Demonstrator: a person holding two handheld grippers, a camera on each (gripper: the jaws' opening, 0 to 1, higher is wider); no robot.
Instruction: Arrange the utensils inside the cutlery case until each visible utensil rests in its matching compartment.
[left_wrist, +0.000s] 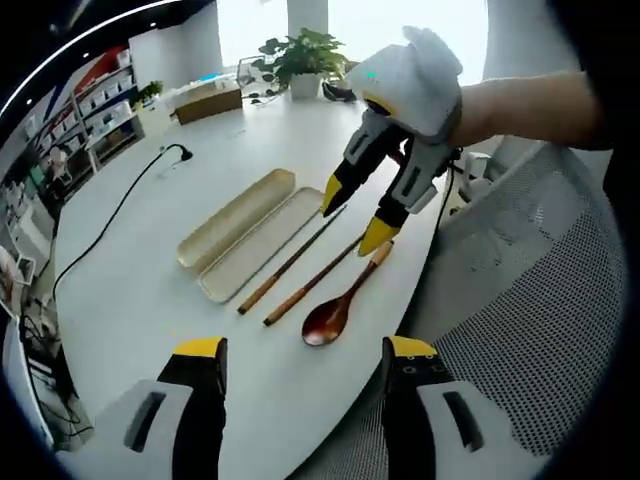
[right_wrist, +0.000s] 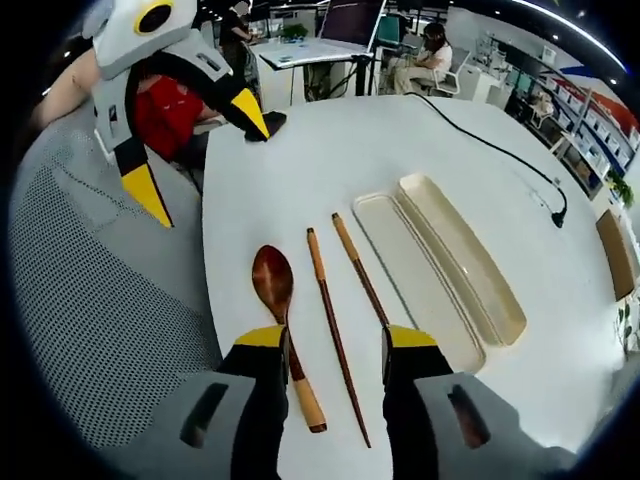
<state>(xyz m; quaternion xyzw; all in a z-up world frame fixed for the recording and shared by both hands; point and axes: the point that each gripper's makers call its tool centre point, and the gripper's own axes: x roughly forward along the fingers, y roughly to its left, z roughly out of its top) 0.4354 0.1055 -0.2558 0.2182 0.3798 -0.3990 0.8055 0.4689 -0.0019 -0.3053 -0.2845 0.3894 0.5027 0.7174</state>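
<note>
On the white round table (right_wrist: 330, 180), at 6 o'clock in the right gripper view, the right gripper (right_wrist: 335, 345) hangs wide open and empty over the brown wooden spoon (right_wrist: 280, 310) and two brown wooden chopsticks (right_wrist: 335, 320); the left gripper (left_wrist: 305, 352) is likewise wide open and empty; no legible writing on the beige oblong cutlery case (right_wrist: 440, 270).

tabletop: plain glossy white round tabletop (right_wrist: 330, 170)
case: pale cream-beige long plastic cutlery case tray (left_wrist: 258, 245), its matching cream lid (left_wrist: 236, 216) the same shade
chopsticks: two dark brown wooden chopsticks (right_wrist: 335, 315) with lighter orange-tan handle ends
spoon: reddish-brown lacquered wooden spoon (right_wrist: 274, 283), handle a paler tan
left tongs (left_wrist: 305, 348): black with yellow tips, grey-white body
right tongs (right_wrist: 328, 340): black, yellow-tipped, white shell
cable: thin black cable (left_wrist: 110, 225)
chair: grey mesh chair (right_wrist: 90, 290), fine dotted weave
</note>
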